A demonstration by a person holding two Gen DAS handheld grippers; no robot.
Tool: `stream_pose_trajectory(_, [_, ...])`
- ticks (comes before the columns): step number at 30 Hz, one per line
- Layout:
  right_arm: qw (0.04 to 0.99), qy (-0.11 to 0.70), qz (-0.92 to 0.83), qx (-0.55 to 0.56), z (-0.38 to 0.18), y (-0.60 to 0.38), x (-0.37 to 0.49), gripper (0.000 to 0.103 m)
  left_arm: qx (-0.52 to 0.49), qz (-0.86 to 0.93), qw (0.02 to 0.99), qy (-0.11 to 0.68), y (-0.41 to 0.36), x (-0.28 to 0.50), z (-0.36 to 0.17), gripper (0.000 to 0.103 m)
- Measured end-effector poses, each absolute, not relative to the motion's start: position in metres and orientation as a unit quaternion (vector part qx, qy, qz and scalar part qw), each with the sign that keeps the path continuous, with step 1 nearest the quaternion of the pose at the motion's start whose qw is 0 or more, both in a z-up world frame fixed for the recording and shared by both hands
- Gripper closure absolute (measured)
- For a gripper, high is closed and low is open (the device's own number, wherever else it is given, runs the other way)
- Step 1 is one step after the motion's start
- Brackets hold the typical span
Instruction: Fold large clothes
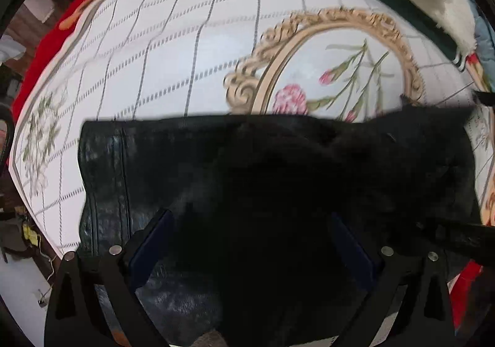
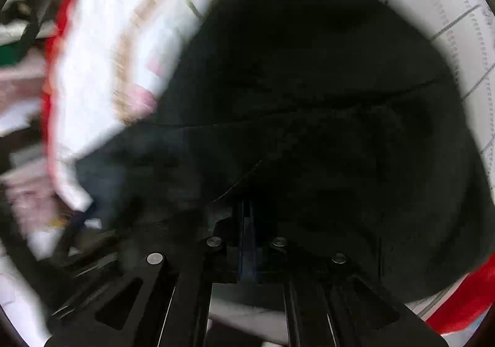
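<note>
Beyond the closed right fingers (image 2: 247, 223), the floral sheet (image 2: 92, 74) is smeared by motion blur. Between the left fingers (image 1: 154, 242), the black garment (image 1: 278, 180) is cut off by the bottom edge.

The left wrist view is looking straight down, close above the black garment (image 1: 278, 167); the right (blurred) is tilting down, sharing garment and patterned cloth (image 1: 185, 53).

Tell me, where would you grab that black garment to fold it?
By my guess, the stitched hem of the black garment, at its corner, coming straight down from above: it lies flat on the bedspread, and that edge is straight, firm and clear.
</note>
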State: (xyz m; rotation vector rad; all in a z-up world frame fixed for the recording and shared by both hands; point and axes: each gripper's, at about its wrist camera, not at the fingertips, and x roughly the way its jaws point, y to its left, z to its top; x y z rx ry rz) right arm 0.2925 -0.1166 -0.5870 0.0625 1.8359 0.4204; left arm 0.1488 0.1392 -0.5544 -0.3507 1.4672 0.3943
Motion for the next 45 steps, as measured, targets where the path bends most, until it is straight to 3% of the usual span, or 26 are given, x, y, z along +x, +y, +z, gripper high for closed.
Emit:
stream_pose_trajectory(3, [0.583, 0.797, 0.153, 0.034, -0.607, -0.11, 0.294, 0.103, -0.159, 0.182, 0.708, 0.663, 0.142, 0.142, -0.564, 0.0])
stream_pose_trajectory(10, [0.582, 0.795, 0.17, 0.034, -0.589, -0.114, 0.293, 0.103, -0.137, 0.196, 0.717, 0.655, 0.137, 0.133, -0.579, 0.0])
stream_pose_trajectory(13, [0.617, 0.768, 0.168, 0.019, -0.556, -0.126, 0.289, 0.091, -0.122, 0.201, 0.724, 0.649, 0.132, 0.139, -0.583, 0.0])
stream_pose_trajectory(15, [0.639, 0.753, 0.157, -0.003, -0.545, -0.13, 0.286, 0.091, -0.115, 0.204, 0.726, 0.646, 0.121, 0.136, -0.586, 0.0])
stream_pose_trajectory(22, [0.626, 0.766, 0.137, -0.04, -0.588, -0.119, 0.286, 0.096, -0.106, 0.208, 0.725, 0.648, 0.098, 0.143, -0.592, 0.0])
stream_pose_trajectory(27, [0.605, 0.782, 0.142, 0.05, -0.586, -0.139, 0.293, 0.095, -0.106, 0.216, 0.717, 0.655, 0.091, 0.154, -0.593, 0.0])
stream_pose_trajectory(29, [0.61, 0.765, 0.172, 0.115, -0.57, -0.16, 0.286, 0.087, -0.12, 0.208, 0.726, 0.645, 0.083, 0.162, -0.583, 0.0])
stream_pose_trajectory(30, [0.619, 0.751, 0.178, 0.143, -0.559, -0.175, 0.279, 0.067, -0.125, 0.204, 0.732, 0.638, 0.079, 0.162, -0.575, 0.0])
stream_pose_trajectory(31, [0.631, 0.737, 0.179, 0.164, -0.548, -0.19, 0.271, 0.04, -0.128, 0.199, 0.737, 0.633, 0.074, 0.163, -0.57, 0.0])
stream_pose_trajectory(33, [0.655, 0.708, 0.169, 0.202, -0.53, -0.225, 0.25, 0.027, -0.13, 0.184, 0.74, 0.633, 0.061, 0.166, -0.567, 0.0])
stream_pose_trajectory(38, [0.661, 0.679, 0.098, 0.306, -0.544, -0.313, 0.203, 0.027, -0.13, 0.161, 0.721, 0.661, 0.034, 0.182, -0.602, 0.0])
stream_pose_trajectory(42, [0.654, 0.657, 0.106, 0.36, -0.587, -0.314, 0.208, 0.03, -0.131, 0.156, 0.718, 0.666, 0.025, 0.193, -0.615, 0.0])
stream_pose_trajectory(45, [0.656, 0.632, 0.083, 0.403, -0.58, -0.323, 0.214, 0.031, -0.136, 0.152, 0.716, 0.667, 0.027, 0.195, -0.617, 0.0])
